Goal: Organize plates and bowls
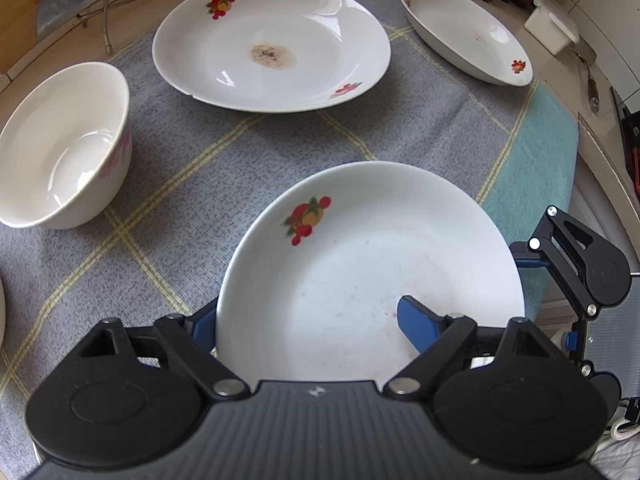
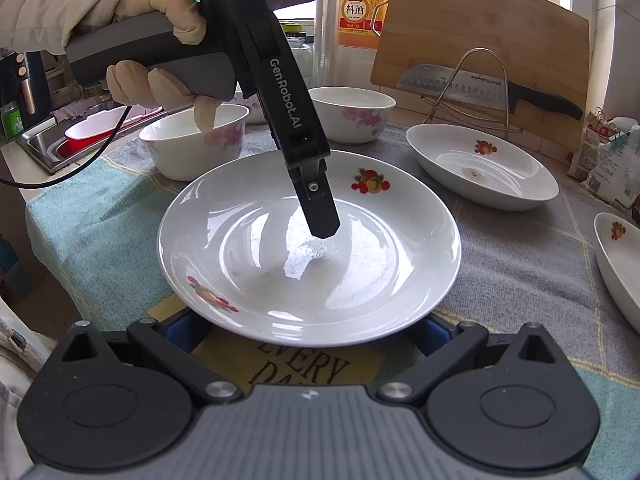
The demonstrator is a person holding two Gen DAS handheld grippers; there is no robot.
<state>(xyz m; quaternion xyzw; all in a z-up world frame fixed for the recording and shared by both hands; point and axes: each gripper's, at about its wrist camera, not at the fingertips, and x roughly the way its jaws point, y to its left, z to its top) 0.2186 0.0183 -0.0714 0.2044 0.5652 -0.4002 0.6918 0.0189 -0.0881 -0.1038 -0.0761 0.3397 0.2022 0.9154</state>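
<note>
The left gripper (image 1: 316,322) straddles the near plate's (image 1: 360,264) rim, jaws apart, one finger inside. The right gripper's (image 2: 310,330) jaws spread beneath that plate's edge.

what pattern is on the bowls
Pink flowers on the white ceramic bowls, clearest in the right wrist view.

"GenRobot.AI" on the left hand-held gripper (image 2: 320,216); "SUPOR" on the knife (image 2: 492,90); "EVERY DAY" on the cloth (image 2: 304,368).

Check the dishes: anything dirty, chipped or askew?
Yes. The far plate carries a brownish speckled stain at its centre, and its near-left rim seems to have a small chip. The bowl appears to lean in the fisheye view, so I can't tell if it's tilted.
</note>
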